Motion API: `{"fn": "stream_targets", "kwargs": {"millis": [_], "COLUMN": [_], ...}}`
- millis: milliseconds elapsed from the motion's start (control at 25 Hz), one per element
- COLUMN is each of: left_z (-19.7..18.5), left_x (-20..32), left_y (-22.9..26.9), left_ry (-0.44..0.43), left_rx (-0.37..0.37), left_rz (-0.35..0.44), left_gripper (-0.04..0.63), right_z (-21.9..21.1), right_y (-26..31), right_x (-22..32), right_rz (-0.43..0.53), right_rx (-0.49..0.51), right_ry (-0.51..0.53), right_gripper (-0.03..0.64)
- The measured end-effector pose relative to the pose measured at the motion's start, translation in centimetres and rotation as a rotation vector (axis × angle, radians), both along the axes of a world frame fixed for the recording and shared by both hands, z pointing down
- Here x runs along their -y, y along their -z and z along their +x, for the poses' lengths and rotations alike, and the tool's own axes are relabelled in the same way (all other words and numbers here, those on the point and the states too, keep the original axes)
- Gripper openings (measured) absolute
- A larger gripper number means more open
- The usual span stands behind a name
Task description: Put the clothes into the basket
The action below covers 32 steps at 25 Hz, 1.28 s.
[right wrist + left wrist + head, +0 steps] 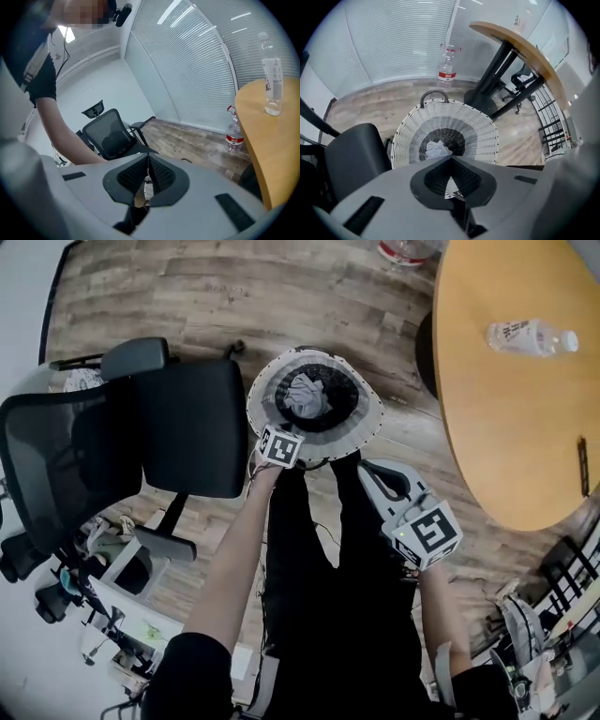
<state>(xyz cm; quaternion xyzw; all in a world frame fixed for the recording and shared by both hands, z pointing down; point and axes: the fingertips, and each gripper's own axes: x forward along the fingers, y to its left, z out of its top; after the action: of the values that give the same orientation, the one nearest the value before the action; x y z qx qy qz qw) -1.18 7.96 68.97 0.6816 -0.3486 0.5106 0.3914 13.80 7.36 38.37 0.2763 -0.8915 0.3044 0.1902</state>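
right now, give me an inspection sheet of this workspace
surface: wood floor
job's things: basket upright on the floor; grey cloth inside it
clutter: bottle lying on table; second bottle standing on floor; small items at lower left, too small to tell
grippers: left hand-held gripper shut, empty, above basket; right hand-held gripper shut, empty
cables: nothing seen
surroundings: chair left of basket; blinds behind
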Motion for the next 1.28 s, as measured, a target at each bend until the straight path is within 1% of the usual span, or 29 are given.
{"fn": "stream_targets", "kwargs": {"millis": [120, 280, 360, 520, 760, 920, 1040, 1160, 1280], "left_z": [1.2, 3.9, 5.1, 6.9, 7.7, 8.3, 9.2, 9.6, 9.1], "left_x": [-0.3, 0.3, 0.2, 0.9, 0.8, 1.7, 2.0, 2.4, 1.8], "left_y": [3.9, 10.5, 13.5, 19.4, 28.2, 34.9, 39.8, 44.0, 47.4], "left_ry": [0.033, 0.054, 0.052, 0.048, 0.087, 0.097, 0.086, 0.096, 0.088], "left_rx": [-0.051, -0.158, -0.203, -0.285, -0.400, -0.490, -0.578, -0.678, -0.715], "left_rz": [0.016, 0.108, 0.145, 0.247, 0.384, 0.494, 0.581, 0.657, 0.713], "left_gripper": [0.012, 0.012, 0.012, 0.012, 0.012, 0.012, 0.011, 0.012, 0.012], "right_z": [0.8, 1.3, 1.4, 1.8, 1.1, 0.5, 0.1, -0.3, -1.2], "right_y": [2.3, 5.5, 6.7, 8.8, 11.4, 13.4, 14.2, 15.2, 17.0], "right_x": [0.0, 0.0, 0.0, 0.4, 0.3, 0.9, 1.4, 1.9, 1.3], "right_rz": [0.014, 0.056, 0.078, 0.117, 0.147, 0.174, 0.190, 0.207, 0.215], "right_rx": [0.007, 0.016, 0.020, 0.030, 0.046, 0.072, 0.085, 0.096, 0.144], "right_ry": [-0.017, -0.010, 0.001, 0.017, 0.033, 0.058, 0.083, 0.115, 0.144], "right_gripper": [0.017, 0.017, 0.017, 0.017, 0.017, 0.017, 0.017, 0.017, 0.017]}}
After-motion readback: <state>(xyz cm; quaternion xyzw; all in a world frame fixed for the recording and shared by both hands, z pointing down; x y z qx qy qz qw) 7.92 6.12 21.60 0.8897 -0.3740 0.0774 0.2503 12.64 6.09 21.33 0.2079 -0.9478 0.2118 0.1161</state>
